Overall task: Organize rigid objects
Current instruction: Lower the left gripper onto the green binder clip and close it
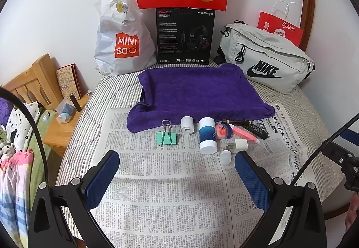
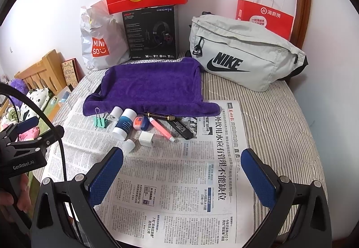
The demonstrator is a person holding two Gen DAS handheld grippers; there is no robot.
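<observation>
While both the left gripper (image 1: 177, 171) and right gripper (image 2: 182, 169) hover with jaws spread and empty, the pink pen (image 2: 162, 129) lies mid-frame on the newspaper (image 2: 179, 192), its long axis diagonal, tip toward lower right; the black pen (image 2: 159, 116) lies nearly crosswise beside the purple towel (image 2: 152, 86)

So on the newspaper (image 2: 179, 180) I count one green binder clip (image 2: 100, 121), one paper roll (image 2: 115, 113), one blue-and-white bottle (image 2: 124, 123), one small pink jar (image 2: 140, 123), one pink highlighter (image 2: 161, 130), two dark pens (image 2: 159, 116), one white plug (image 2: 146, 139), one little white cap (image 2: 128, 145), plus one purple towel (image 2: 152, 88).
</observation>
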